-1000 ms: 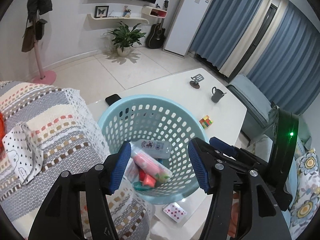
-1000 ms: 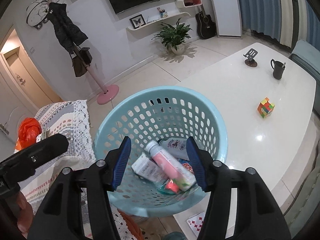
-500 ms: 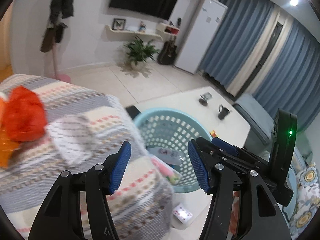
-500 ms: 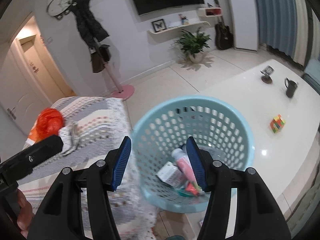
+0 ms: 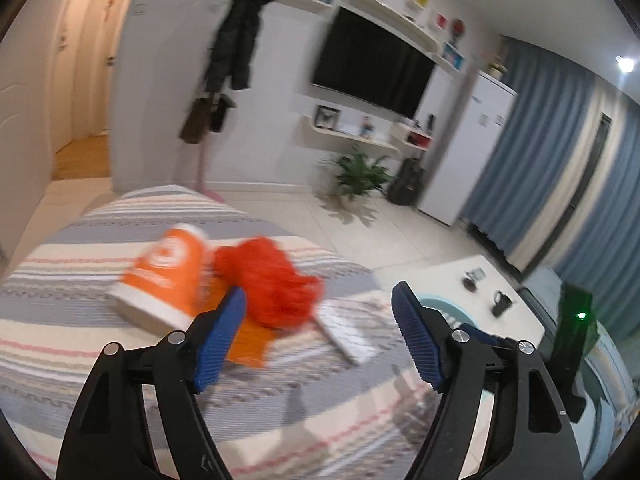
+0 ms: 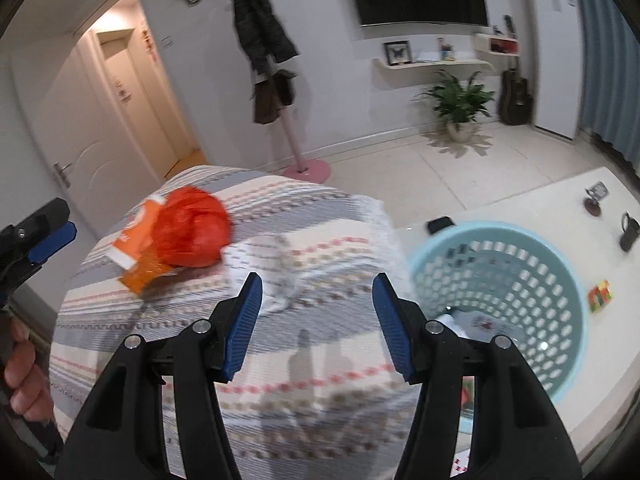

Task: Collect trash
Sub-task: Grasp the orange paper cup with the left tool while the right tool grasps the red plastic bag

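Trash — an orange cup (image 5: 166, 276) and red bag (image 5: 272, 280) — lies on the striped blanket (image 5: 120, 360) just ahead of the left gripper (image 5: 316, 340), its empty jaws opening, nearer than the empty, parted right gripper (image 6: 316, 320).

Blurred trash, half-seen basket

The orange cup (image 5: 164, 276) and red bag (image 5: 276, 280) are smeared with blur; its print is unreadable. The right claw (image 6: 316, 320) hides part of the blue basket (image 6: 500, 240), whose contents cannot be made out.
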Tool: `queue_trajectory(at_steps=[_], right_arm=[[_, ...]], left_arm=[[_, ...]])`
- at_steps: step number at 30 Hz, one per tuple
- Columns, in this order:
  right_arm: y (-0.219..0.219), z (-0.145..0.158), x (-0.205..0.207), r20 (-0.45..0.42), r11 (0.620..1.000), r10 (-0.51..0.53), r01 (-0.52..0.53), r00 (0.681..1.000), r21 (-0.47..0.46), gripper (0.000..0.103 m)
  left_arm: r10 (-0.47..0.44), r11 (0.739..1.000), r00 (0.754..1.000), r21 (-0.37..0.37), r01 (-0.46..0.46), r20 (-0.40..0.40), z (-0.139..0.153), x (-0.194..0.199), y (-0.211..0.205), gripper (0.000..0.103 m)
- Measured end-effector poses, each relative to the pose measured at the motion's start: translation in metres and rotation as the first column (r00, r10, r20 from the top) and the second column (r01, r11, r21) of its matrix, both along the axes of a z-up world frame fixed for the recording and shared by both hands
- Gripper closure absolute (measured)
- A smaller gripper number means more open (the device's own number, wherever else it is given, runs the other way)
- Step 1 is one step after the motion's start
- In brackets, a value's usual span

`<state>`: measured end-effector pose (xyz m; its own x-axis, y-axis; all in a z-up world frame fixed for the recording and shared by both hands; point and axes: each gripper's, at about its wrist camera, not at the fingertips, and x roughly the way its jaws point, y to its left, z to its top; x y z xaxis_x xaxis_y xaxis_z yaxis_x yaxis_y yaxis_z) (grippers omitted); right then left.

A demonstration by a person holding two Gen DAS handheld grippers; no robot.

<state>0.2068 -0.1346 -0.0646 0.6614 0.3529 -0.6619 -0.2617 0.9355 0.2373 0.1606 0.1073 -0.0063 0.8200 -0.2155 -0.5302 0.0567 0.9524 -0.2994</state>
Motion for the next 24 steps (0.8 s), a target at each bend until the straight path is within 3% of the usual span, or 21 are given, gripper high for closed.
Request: queue_trajectory(at_steps=[3, 5, 11, 14, 19, 24], right_arm=[[0.029, 0.010, 0.003, 0.027, 0.999, 0.042, -0.041, 0.999, -0.034, 0.049], [0.047, 0.014, 0.006, 0.043, 0.997, 0.067, -0.064, 0.997, -0.053, 0.044], [0.098, 0.027, 0.024, 0.071, 0.987, 0.135, -0.128, 0.988, -0.094, 0.041], [0.116, 0.029, 0.035, 0.087, 0.983, 0.157, -0.147, 0.984, -0.113, 0.034], [0.139, 0.018, 0.060, 0.070, 0.978, 0.182, -0.173, 0.981, -0.114, 0.033], [0.153, -0.005, 0.084, 0.025, 0.977, 0.187, -0.183, 0.982, -0.111, 0.033]], left_arm=[[0.048, 0.999, 0.999, -0.009, -0.048, -0.016, -0.001, 0.002, 0.033, 0.027], [0.086, 0.996, 0.995, -0.001, -0.087, -0.044, -0.007, 0.008, 0.055, 0.020], [0.127, 0.989, 0.984, 0.084, -0.117, -0.123, -0.035, 0.039, 0.089, 0.020], [0.130, 0.991, 0.979, 0.044, -0.125, -0.154, -0.045, 0.061, 0.100, 0.020], [0.107, 0.994, 0.976, 0.014, -0.106, -0.188, -0.061, 0.089, 0.109, 0.020], [0.111, 0.993, 0.973, -0.023, -0.117, -0.201, -0.079, 0.092, 0.121, 0.020]])
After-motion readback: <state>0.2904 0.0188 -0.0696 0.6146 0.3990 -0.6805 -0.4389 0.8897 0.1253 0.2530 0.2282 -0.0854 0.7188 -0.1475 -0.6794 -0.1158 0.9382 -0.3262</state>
